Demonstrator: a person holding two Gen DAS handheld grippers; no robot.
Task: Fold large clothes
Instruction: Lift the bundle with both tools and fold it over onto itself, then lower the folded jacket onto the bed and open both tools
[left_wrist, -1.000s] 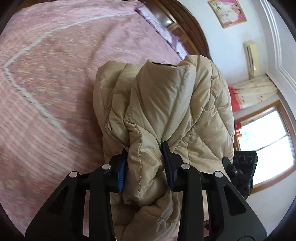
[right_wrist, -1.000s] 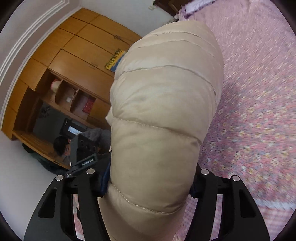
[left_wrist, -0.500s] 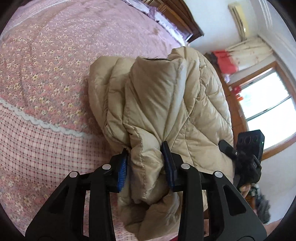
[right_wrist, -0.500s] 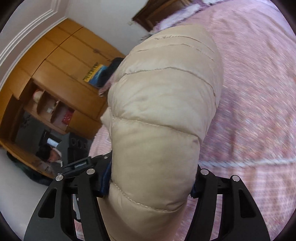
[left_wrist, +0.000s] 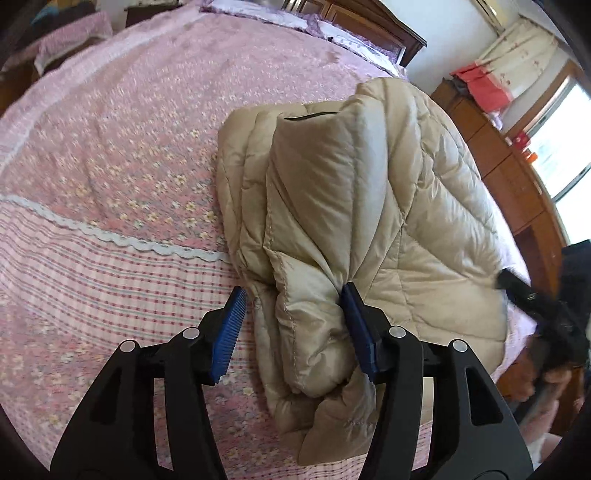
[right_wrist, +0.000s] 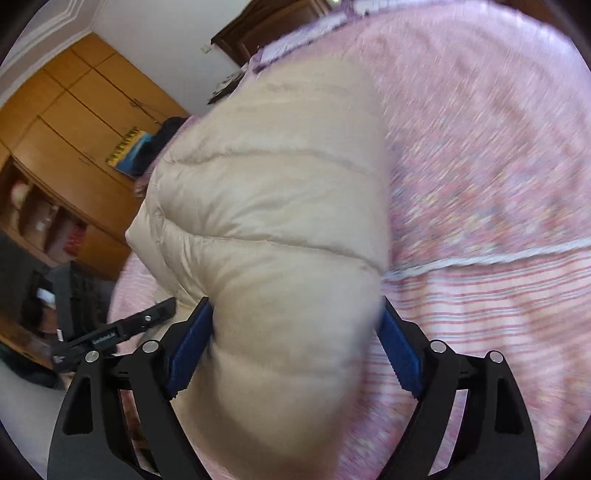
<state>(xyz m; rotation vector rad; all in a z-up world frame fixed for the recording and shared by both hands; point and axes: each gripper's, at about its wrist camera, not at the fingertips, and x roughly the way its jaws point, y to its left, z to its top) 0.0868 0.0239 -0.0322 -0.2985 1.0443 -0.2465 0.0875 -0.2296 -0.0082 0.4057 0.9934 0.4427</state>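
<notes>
Beige puffer jacket (left_wrist: 362, 206) now resting on pink bedspread (left_wrist: 110, 155), left gripper (left_wrist: 291, 325) and right gripper (right_wrist: 295, 354) opening, releasing folds pinched earlier.

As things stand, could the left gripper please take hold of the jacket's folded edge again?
Probably yes. The left gripper is opening its jaws, and a fold of the beige jacket lies between them on the pink bedspread, with nothing in the way.

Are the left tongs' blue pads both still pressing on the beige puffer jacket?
No. The left wrist view shows the left tongs opening: one pad stands apart from the jacket, bedspread showing between; the other pad still touches it.
</notes>
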